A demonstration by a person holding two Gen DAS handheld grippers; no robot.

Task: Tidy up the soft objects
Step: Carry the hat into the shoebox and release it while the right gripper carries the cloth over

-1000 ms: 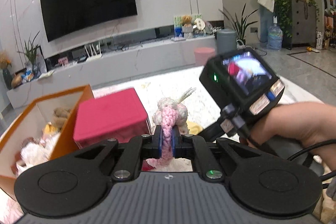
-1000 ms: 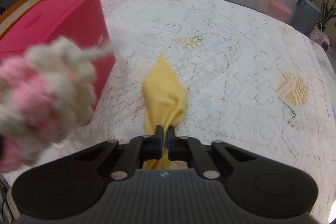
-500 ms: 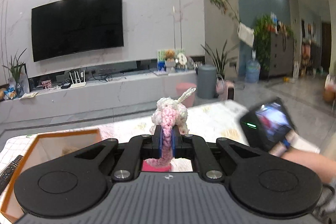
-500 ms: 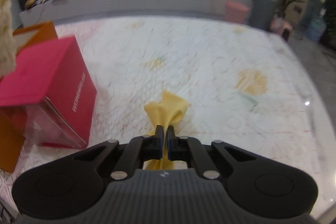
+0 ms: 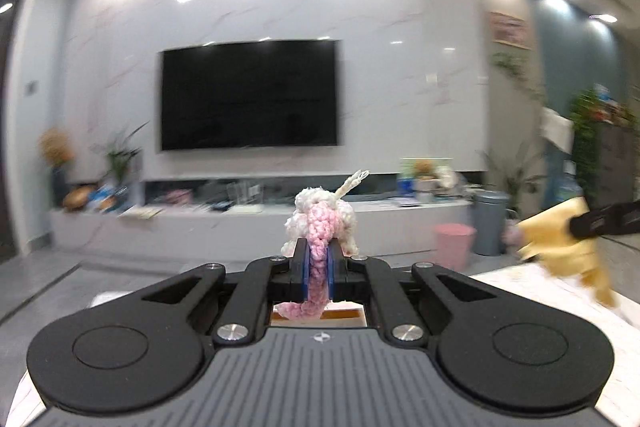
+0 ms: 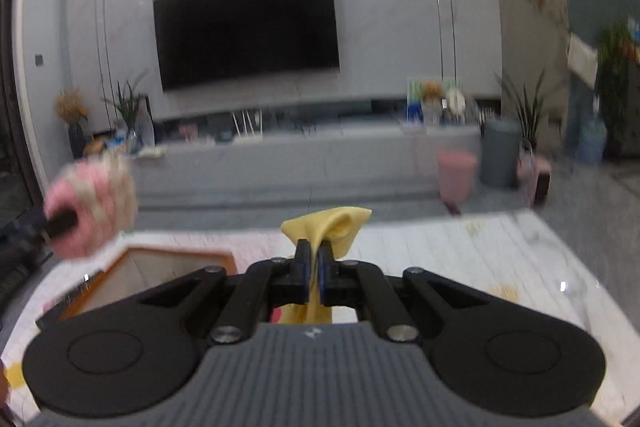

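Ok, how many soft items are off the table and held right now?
2. A pink-and-white crochet toy is clamped in the left hand-held gripper; a yellow cloth is clamped in the right hand-held gripper. Others may sit unseen in the orange box.

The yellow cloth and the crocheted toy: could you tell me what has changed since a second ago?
Yellow cloth, trailing on the lace tablecloth before, now hangs lifted clear in the right tool. Left tool carried the pink-and-white crocheted toy higher. Both grips unchanged.

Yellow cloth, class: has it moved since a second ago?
Yes. The yellow cloth, clamped in the right gripper, has gone up: earlier it lay on the lace tablecloth; now it hangs clear above it, level with the TV cabinet.
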